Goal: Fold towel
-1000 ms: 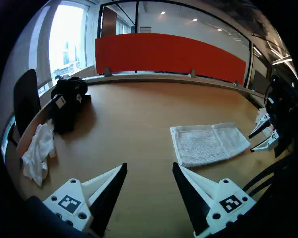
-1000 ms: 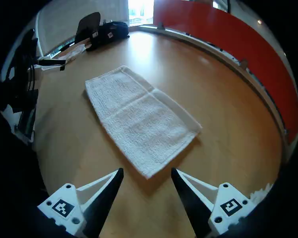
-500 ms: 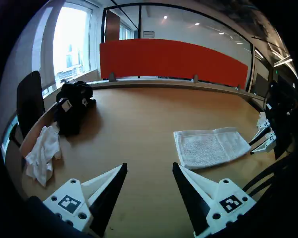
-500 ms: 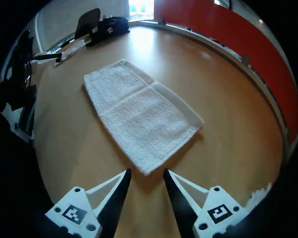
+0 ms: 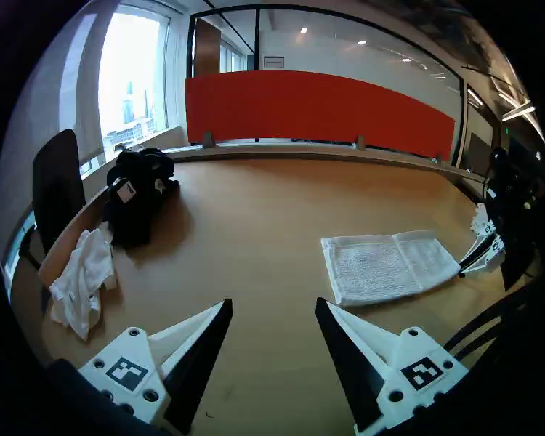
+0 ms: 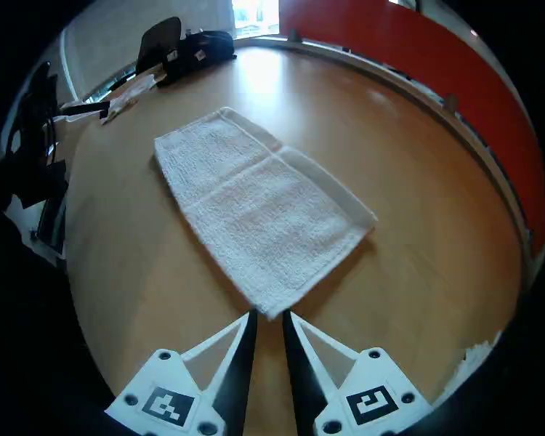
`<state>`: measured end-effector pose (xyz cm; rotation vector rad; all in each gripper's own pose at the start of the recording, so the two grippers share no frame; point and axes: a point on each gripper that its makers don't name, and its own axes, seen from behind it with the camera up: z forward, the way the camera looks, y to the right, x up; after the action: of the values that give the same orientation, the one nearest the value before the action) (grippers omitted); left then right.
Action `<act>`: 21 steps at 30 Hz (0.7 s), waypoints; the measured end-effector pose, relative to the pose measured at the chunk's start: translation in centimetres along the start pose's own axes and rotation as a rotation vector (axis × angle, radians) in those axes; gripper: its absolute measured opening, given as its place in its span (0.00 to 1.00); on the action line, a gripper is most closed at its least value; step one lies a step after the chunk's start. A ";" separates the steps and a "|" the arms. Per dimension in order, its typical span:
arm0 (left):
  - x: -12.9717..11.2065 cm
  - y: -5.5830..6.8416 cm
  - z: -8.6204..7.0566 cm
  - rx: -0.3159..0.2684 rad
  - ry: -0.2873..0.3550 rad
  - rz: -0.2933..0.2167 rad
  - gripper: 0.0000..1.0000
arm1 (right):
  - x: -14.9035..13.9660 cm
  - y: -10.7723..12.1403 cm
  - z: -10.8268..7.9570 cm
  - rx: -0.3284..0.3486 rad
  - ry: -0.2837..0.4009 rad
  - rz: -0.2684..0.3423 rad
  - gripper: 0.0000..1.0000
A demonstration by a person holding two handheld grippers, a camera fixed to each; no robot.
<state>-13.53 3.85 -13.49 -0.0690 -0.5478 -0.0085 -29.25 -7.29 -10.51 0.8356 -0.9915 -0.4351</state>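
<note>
A white towel (image 6: pixel 261 211), folded to a rectangle, lies flat on the wooden table (image 6: pixel 418 218). Its near corner sits right at the tips of my right gripper (image 6: pixel 269 315). That gripper's jaws are narrowed to a small gap around the corner, and no pinch shows. In the left gripper view the same towel (image 5: pixel 389 263) lies to the right, with the right gripper (image 5: pixel 483 253) at its far-right edge. My left gripper (image 5: pixel 272 305) hovers wide open over bare table (image 5: pixel 272 218), well short of the towel and holding nothing.
A black bag (image 5: pixel 138 196) and a crumpled white cloth (image 5: pixel 83 280) sit at the table's left edge beside a dark chair (image 5: pixel 54 182). A red divider (image 5: pixel 316 105) runs along the table's far side. The person's dark clothing (image 5: pixel 516 211) is at the right.
My right gripper's fingers have closed from wide apart to a narrow gap at the towel's near corner. The left gripper has stayed open and its view has barely shifted.
</note>
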 end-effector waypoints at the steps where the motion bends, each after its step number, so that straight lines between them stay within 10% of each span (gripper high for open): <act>1: -0.1 0.0 0.0 0.001 -0.002 -0.001 0.84 | 0.0 0.0 0.0 0.001 0.001 0.002 0.26; 21: 0.1 -0.6 -0.4 0.014 0.006 -0.005 0.84 | 0.8 0.3 -0.4 -0.016 0.040 0.002 0.03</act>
<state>-13.24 3.21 -13.68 -0.0543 -0.5425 -0.0097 -28.50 -7.42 -9.95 0.8259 -0.9508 -0.4229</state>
